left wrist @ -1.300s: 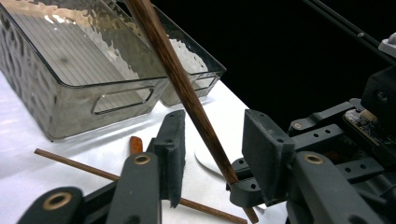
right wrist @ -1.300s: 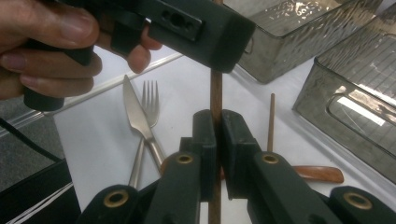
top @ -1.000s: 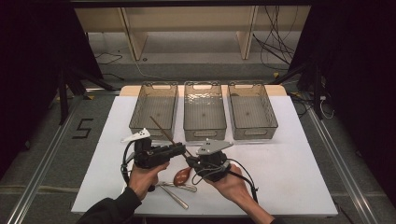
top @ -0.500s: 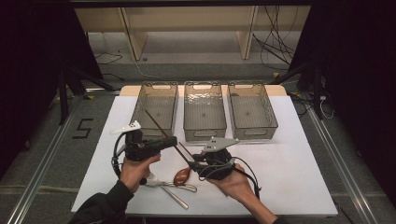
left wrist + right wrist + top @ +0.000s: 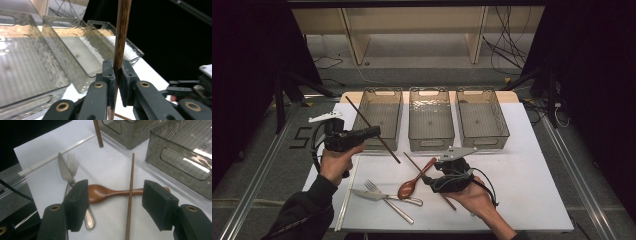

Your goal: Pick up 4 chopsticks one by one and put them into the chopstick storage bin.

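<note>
The left fingers were clamped on a chopstick in the high view, lifted over the counter's left edge; the stick slanted from upper left to lower right across the front of the left bin, so that bin lay just behind and beside the held stick. The right fingers stood wide near the front edge, beside a wooden spoon, with a second chopstick running under them; a fork and knife lay further left.

In the left gripper view the stick rose nearly upright between the closed fingers, the bins behind it.

In the right gripper view the fingers, just opened, straddled the second chopstick without pressing it; its long axis ran straight away from the fingers, crossing the spoon's handle.
</note>
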`<state>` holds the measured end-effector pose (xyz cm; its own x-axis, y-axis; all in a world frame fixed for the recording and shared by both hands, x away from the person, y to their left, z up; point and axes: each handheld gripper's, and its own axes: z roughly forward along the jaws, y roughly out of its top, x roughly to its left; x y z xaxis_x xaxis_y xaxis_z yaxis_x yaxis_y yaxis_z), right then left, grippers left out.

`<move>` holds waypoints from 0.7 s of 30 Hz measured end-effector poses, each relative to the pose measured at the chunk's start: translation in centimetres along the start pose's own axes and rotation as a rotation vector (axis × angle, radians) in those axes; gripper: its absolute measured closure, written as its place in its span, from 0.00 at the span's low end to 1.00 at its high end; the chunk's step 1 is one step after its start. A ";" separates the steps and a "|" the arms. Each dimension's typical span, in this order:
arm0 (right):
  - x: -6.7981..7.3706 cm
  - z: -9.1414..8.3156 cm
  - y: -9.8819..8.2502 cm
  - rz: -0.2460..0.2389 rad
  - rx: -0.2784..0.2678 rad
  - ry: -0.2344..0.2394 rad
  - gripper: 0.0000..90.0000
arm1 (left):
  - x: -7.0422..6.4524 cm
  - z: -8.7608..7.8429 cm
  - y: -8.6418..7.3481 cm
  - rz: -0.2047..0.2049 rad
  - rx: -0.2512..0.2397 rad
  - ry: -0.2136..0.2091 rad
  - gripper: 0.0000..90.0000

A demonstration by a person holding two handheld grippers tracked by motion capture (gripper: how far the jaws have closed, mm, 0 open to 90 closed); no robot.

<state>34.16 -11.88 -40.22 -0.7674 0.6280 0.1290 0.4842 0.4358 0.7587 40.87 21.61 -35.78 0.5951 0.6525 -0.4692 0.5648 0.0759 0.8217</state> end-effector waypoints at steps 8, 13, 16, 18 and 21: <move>-0.3 -0.6 -0.4 0.013 0.007 -0.013 0.37 | 1.5 0.6 2.5 -0.008 0.018 0.056 0.92; -0.3 -0.8 -0.6 0.014 0.009 -0.012 0.36 | 2.4 0.8 4.0 -0.011 0.019 0.088 0.92; -0.2 -0.8 -0.7 0.013 0.014 -0.011 0.36 | 2.7 0.9 4.8 -0.006 0.014 0.108 0.92; -0.2 -0.8 -0.7 0.017 0.014 -0.010 0.35 | 2.9 1.1 5.2 -0.002 0.012 0.118 0.92; -0.1 -0.7 -0.7 0.017 0.015 -0.010 0.35 | 3.3 1.3 5.9 -0.002 0.012 0.137 0.92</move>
<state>33.59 -12.76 -40.32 -0.7545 0.6422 0.1355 0.5038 0.4344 0.7466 46.92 23.23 -32.90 0.5107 0.7490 -0.4221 0.5737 0.0687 0.8162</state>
